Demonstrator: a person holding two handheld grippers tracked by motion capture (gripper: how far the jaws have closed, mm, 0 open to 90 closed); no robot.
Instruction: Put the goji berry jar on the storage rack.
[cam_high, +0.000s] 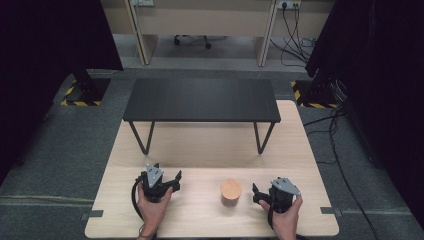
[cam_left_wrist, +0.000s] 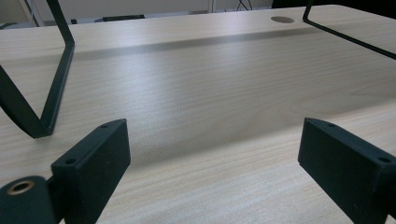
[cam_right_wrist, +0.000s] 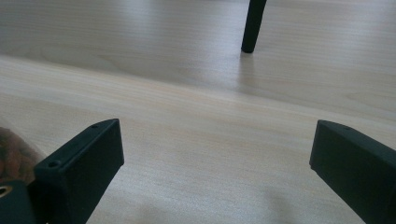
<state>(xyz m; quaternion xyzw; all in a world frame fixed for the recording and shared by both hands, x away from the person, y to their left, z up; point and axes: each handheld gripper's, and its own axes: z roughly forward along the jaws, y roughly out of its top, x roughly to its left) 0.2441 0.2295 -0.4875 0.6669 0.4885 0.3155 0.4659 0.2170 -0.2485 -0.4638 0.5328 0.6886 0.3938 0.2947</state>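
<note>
A short wooden cylinder (cam_high: 231, 192) stands upright on the light wooden table (cam_high: 210, 150), near the front and between my two hands. My left gripper (cam_high: 165, 173) rests on the table left of it, open, with nothing between its jaws (cam_left_wrist: 212, 163). My right gripper (cam_high: 265, 188) sits just right of the cylinder, also open and empty (cam_right_wrist: 219, 168). A blurred brownish shape (cam_right_wrist: 11, 151) shows at the left edge of the right gripper view; I cannot tell what it is.
A low black bench (cam_high: 201, 99) on thin metal legs spans the far half of the table. Its V-shaped leg (cam_left_wrist: 51, 93) stands ahead of the left gripper, and another leg (cam_right_wrist: 252, 25) ahead of the right one. Cables (cam_high: 340, 150) lie on the floor to the right.
</note>
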